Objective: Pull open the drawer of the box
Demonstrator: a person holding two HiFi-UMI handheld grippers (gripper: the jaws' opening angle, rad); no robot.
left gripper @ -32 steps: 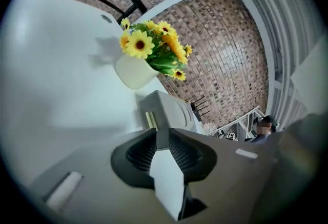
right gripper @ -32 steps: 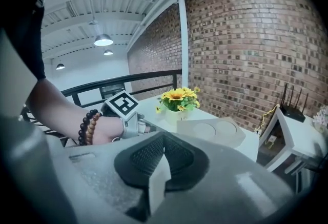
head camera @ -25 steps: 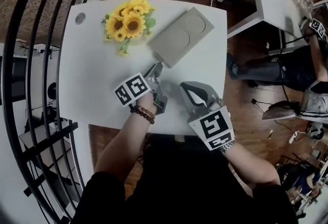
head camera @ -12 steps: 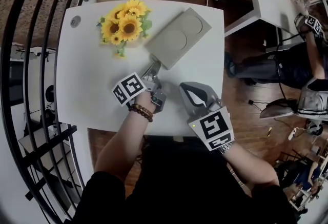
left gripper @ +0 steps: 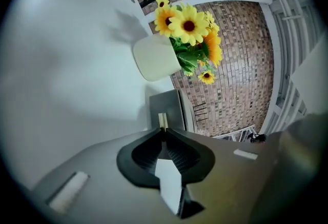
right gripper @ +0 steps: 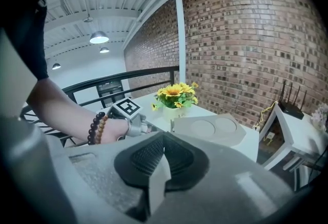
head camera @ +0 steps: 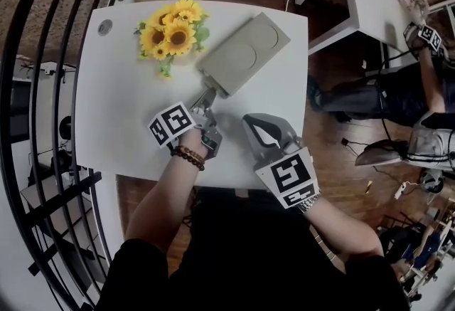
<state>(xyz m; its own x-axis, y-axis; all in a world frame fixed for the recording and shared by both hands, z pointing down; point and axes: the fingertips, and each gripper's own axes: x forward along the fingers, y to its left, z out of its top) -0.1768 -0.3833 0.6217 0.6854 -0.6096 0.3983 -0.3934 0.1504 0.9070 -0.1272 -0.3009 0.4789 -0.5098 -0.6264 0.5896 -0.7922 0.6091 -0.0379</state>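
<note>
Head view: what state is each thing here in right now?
Left gripper: shut on pull tab.
Right gripper: shut, empty.
Drawer: looks closed, no gap showing.
Box: flat on table.
Sunflowers: upright in white pot.

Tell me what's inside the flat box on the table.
Hidden: the box shows no open gap. Only its top, with two round outlines, and the small tab pinched by the left gripper are visible.
</note>
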